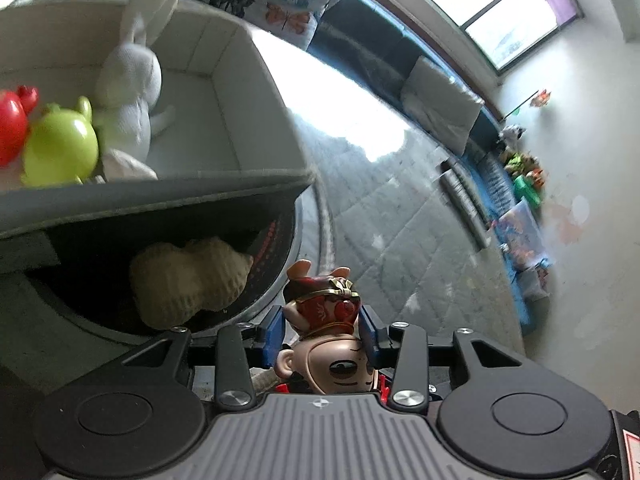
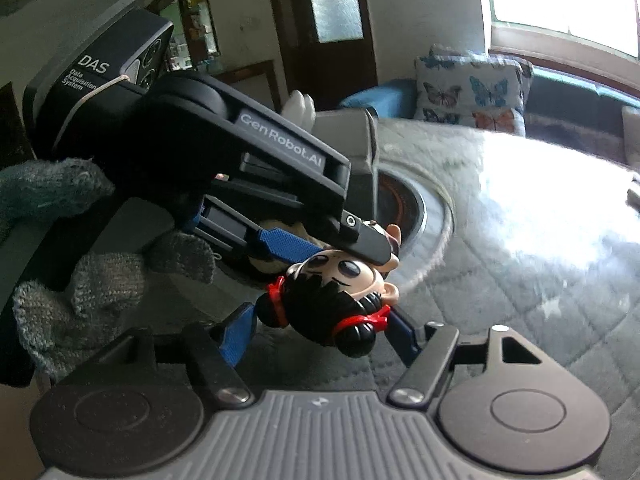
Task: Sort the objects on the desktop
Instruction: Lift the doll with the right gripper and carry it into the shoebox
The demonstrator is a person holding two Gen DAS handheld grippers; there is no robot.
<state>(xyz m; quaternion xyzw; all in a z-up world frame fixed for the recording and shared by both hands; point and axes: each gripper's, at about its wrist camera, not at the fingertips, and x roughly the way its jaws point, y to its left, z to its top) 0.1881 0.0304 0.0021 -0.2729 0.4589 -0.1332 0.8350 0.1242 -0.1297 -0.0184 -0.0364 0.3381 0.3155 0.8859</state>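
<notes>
While you hold both grippers over the quilted table point(image 1: 400, 216), the grey bin point(image 1: 248, 92) sits ahead and to the left of your left jaws, and the dark round tray point(image 1: 280, 248) lies under its near wall, just ahead of those jaws. Inside the bin, a white rabbit point(image 1: 128, 80) leans beside a green toy point(image 1: 60, 148) and a red toy point(image 1: 10, 128). A tan plush point(image 1: 188, 280) lies in the tray.

Your left gripper point(image 1: 322, 330) is clamped on the figurine point(image 1: 324, 320), its blue fingers point(image 1: 274, 330) pressed against the red body, with the big head toward the camera.

Seen from the right wrist, the same figurine point(image 2: 340, 288) hangs upside down between the jaws of your right gripper point(image 2: 320, 340). Those jaws stand apart; whether their blue fingers point(image 2: 236, 340) touch the black hair, you cannot tell. Your gloved hand point(image 2: 80, 300) grips the left tool.
</notes>
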